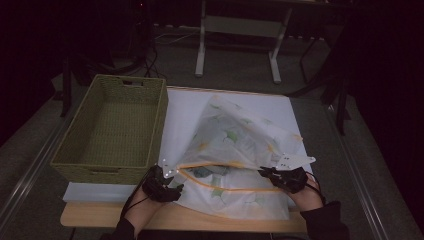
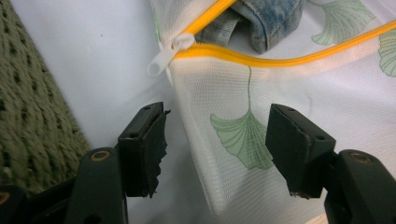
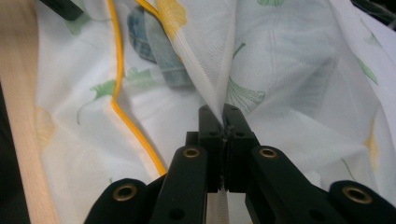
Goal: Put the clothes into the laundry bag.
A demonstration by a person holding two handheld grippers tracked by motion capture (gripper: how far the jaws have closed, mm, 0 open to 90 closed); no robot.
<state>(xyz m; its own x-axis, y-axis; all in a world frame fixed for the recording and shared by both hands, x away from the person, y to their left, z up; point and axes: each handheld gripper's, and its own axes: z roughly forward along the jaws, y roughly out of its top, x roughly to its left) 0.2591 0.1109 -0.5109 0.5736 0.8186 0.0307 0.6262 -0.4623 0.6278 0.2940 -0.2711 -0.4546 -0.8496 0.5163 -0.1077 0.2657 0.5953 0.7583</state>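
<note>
Right tongs pinch the mesh bag; left tongs gape, seemingly hovering.

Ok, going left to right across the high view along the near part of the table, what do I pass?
Woven basket → left gripper → open yellow zipper of the mesh bag → right gripper

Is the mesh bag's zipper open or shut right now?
Open: the mesh bag's yellow zipper gapes, its two sides apart, with denim showing inside.
</note>
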